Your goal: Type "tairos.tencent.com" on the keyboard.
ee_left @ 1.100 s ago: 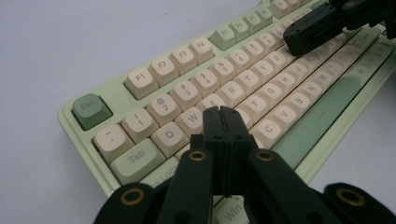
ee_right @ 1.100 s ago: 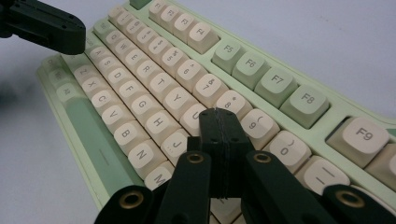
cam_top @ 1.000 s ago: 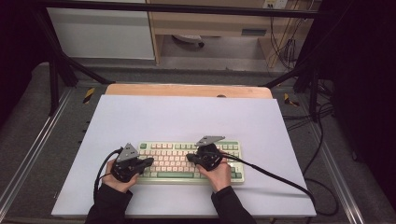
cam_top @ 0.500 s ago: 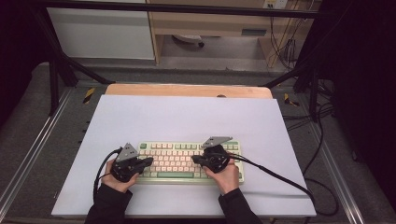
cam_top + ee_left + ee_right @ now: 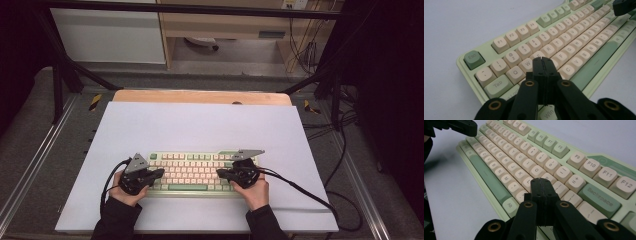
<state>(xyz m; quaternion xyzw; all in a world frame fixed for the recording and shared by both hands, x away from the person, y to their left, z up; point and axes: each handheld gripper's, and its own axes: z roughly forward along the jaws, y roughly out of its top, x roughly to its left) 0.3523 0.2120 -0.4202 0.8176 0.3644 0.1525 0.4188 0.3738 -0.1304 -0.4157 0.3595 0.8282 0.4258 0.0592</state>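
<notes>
— Jaws on both sides are clenched tight with nothing between them. The left gripper [image 5: 543, 65] and the right gripper [image 5: 541, 185] are each pinched into a single blunt black tip, like a fingertip for poking keys.

— And the keyboard [image 5: 192, 172]?

— It lies on the near half of the white mat [image 5: 200, 125], its long axis running left to right across the person's front, spacebar [image 5: 187, 187] edge toward them. In the left gripper view the tip sits over the keys just right of Tab [image 5: 497, 85], around W and the row below; I cannot tell whether it touches a key. In the right gripper view the tip hangs over the keys just past L, short of Backspace [image 5: 599, 198], again with contact unclear.

— So which hand is nearer what?

— The left hand [image 5: 125, 192] covers the left end, the right hand [image 5: 255, 192] the right end, and the two tips point inward toward each other along the board's length. Any key in the middle is about equally far from both; my guess is each side serves its own half.

— Beyond the mat?

— A wooden board edge [image 5: 200, 96] at the far side, then cables [image 5: 310, 52] and floor.
</notes>
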